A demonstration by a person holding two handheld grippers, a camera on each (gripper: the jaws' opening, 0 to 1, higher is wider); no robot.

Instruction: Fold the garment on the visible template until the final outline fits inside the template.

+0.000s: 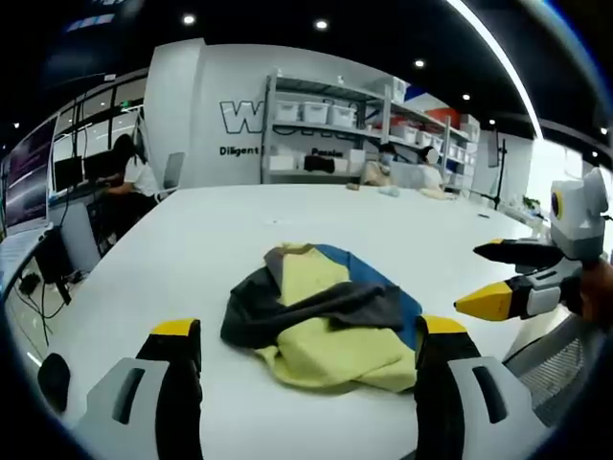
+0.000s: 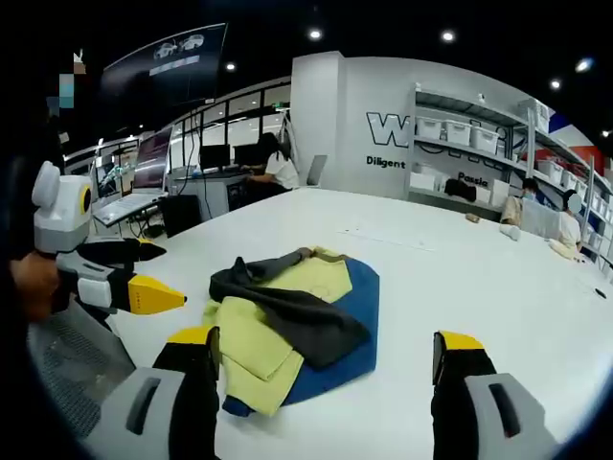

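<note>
- Two grippers are hovering over one crumpled garment [image 1: 321, 316] on the white table [image 1: 192, 249]; the left gripper [image 1: 306, 350] is spreading its jaws wide, with the cloth lying between and just beyond the tips.
- The right gripper [image 2: 326, 359] is also holding its jaws wide apart, pinching nothing, with the yellow, blue and dark-grey heap sitting toward 11 o'clock of its tips.
- No template outline is reading on the table, so I'm judging that the garment needs spreading flat first: each gripper taking one free edge and pulling apart, low and slow.
- The dark sleeve-like band [image 2: 287, 311] is draping over the top; clearing it early should help.
- The left gripper view is showing shelving [image 1: 326, 125] at 12 o'clock.
- The right gripper view is showing the blue underside [image 2: 350, 316] more fully, plus monitors [image 2: 153, 158] at 10 o'clock.
</note>
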